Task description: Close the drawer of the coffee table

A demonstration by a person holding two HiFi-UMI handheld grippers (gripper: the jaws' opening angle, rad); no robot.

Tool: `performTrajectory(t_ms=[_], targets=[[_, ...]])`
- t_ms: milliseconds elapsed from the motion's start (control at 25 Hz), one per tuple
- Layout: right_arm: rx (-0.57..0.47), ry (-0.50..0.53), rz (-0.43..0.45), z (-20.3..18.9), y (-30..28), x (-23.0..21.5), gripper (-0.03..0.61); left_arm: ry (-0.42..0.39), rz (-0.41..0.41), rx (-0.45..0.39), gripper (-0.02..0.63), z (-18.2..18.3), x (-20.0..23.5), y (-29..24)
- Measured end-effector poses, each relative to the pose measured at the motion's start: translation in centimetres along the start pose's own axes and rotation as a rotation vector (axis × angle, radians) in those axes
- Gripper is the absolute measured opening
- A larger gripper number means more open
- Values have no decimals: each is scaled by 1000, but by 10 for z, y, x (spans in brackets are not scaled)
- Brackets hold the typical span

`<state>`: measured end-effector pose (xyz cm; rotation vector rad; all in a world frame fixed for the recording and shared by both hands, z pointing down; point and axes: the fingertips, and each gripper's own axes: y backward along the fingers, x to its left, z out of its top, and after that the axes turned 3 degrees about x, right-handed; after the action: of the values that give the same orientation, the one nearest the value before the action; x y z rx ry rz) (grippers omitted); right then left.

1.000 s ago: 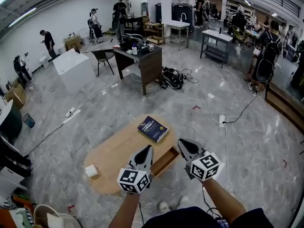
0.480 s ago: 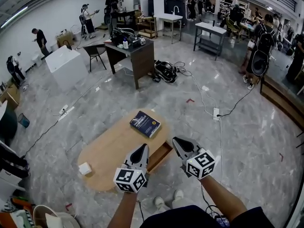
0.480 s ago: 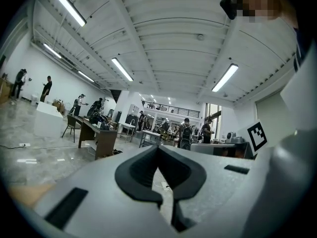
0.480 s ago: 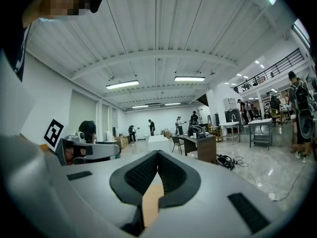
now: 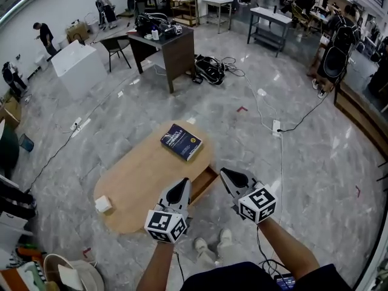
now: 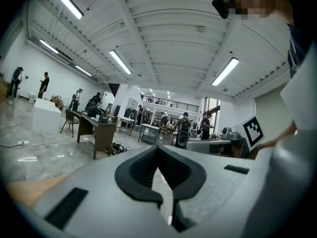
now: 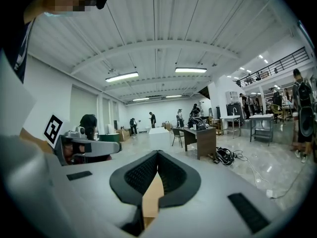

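1. Grey marble floor (image 5: pixel 291 180) lies all round the coffee table (image 5: pixel 142 183), an oval, light wooden top that sits low in the head view.
2. The drawer (image 5: pixel 204 185) is in the table's near long side, towards its right end. It stands pulled out, its open box reaching past the table's edge.
3. My left gripper (image 5: pixel 183 184) hangs over the table's near edge, just beside the drawer's left corner. Its own view shows the two dark jaws closed tip to tip with nothing between them, only a thin slit lower down.
4. My right gripper (image 5: pixel 227 175) is off the table, just to the right of the drawer and over the floor, not touching it as far as I can tell. Its jaws also meet at the tips with nothing held; a tan strip shows through the slit below them.
5. A dark blue book (image 5: pixel 182 142) lies flat on the table's far end, beyond the drawer.
6. A small white block (image 5: pixel 103 204) sits on the table's left end, well apart from both grippers.
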<state>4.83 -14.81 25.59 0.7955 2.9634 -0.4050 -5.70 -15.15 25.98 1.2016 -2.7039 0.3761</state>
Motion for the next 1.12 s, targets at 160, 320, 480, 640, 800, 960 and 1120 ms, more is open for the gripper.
performTrajectory(t_ms=[160, 320, 480, 640, 800, 960, 1120], targets=[[14, -11, 6, -10, -5, -8, 17, 1, -4, 23, 0, -11, 0, -10], [30, -29, 4, -20, -7, -19, 17, 12, -7, 45, 0, -22, -2, -21], [45, -37, 5, -30, -14, -27, 17, 16, -11, 63, 0, -33, 3, -31], [61, -31, 6, -38, -21, -36, 17, 12, -7, 72, 0, -41, 8, -41], [60, -55, -18, -46, -26, -50, 17, 25, 7, 78, 0, -52, 14, -46], [56, -85, -42, -56, -30, -59, 17, 46, 30, 69, 0, -62, 22, -44], [70, -92, -34, -71, -35, -58, 17, 37, 37, 97, 0, -80, 28, -45]])
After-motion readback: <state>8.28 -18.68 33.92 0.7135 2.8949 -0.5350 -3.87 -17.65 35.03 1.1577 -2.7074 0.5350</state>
